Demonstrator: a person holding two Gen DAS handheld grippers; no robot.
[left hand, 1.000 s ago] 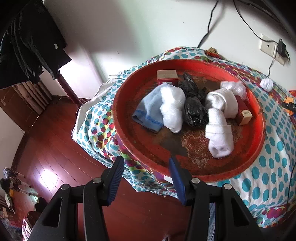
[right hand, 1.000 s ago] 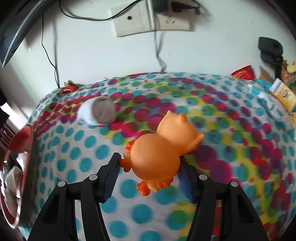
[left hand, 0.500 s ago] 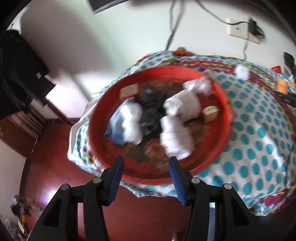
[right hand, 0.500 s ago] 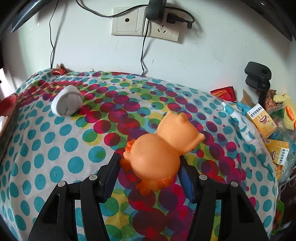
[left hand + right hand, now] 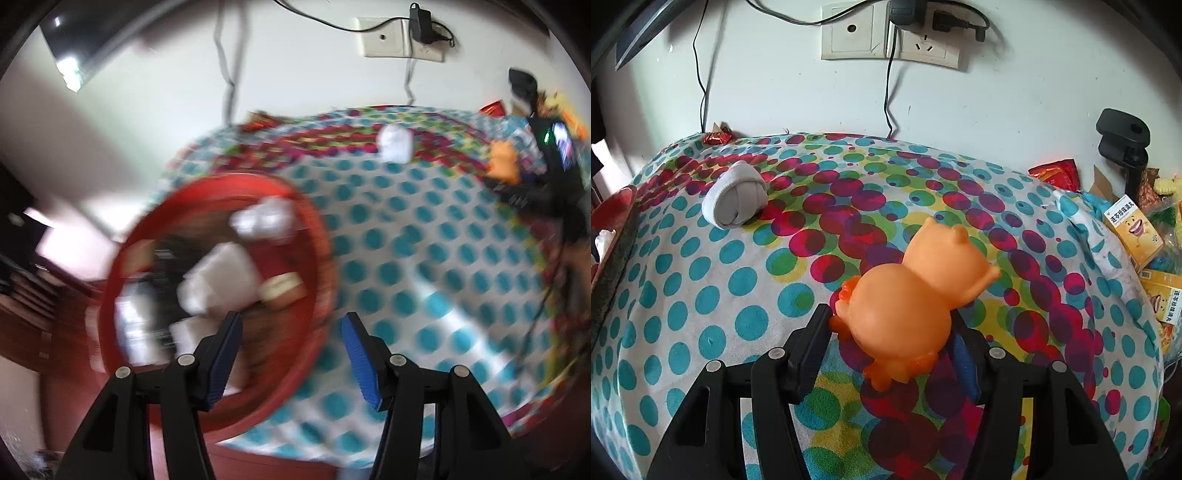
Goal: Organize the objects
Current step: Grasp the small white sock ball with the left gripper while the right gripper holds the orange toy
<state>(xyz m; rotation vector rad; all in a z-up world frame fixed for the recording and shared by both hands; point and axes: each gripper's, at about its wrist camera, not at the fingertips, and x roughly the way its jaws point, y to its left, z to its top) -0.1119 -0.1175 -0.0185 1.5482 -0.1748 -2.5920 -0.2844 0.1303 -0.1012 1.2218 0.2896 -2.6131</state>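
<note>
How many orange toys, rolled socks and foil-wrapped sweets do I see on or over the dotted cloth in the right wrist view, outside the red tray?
Orange toy animal, held in the right gripper: 1
Rolled sock: 1
Red foil-wrapped sweet, by the wall: 1
Total: 3

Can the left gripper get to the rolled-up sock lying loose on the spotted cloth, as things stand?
Probably yes. The left gripper holds nothing, its jaws opening, and only bare spotted cloth lies between it and the rolled sock. The red tray sits off to the side.
</note>
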